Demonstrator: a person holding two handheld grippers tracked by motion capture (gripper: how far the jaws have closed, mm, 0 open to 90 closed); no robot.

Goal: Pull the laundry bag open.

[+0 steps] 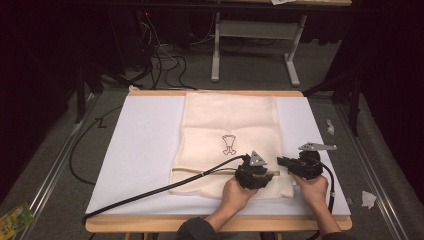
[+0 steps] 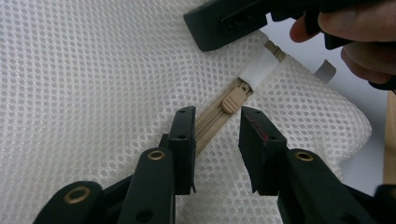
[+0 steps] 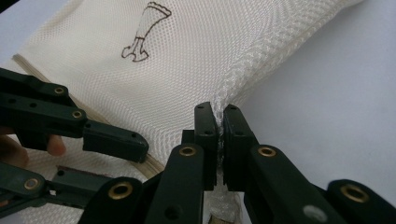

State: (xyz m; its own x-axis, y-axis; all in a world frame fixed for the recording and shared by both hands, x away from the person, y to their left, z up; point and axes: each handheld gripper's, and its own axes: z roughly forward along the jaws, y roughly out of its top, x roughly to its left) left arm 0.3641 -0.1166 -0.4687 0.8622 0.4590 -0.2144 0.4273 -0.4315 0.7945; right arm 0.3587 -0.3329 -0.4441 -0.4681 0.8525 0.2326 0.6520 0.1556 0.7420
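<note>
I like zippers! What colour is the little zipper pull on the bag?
The zipper pull is tan, best seen in the left gripper view.

Lab-type recording space, not a home. A wooden table (image 1: pixel 150 223) topped with a white sheet (image 1: pixel 140 150) is standing on grey carpet (image 1: pixel 45 165). Dark curtains (image 1: pixel 45 50) are closing in the sides. Loose cables (image 1: pixel 165 65) are trailing across the floor behind, beside a grey metal stand (image 1: pixel 250 35). Aluminium rails (image 1: pixel 55 170) are flanking the table.
</note>
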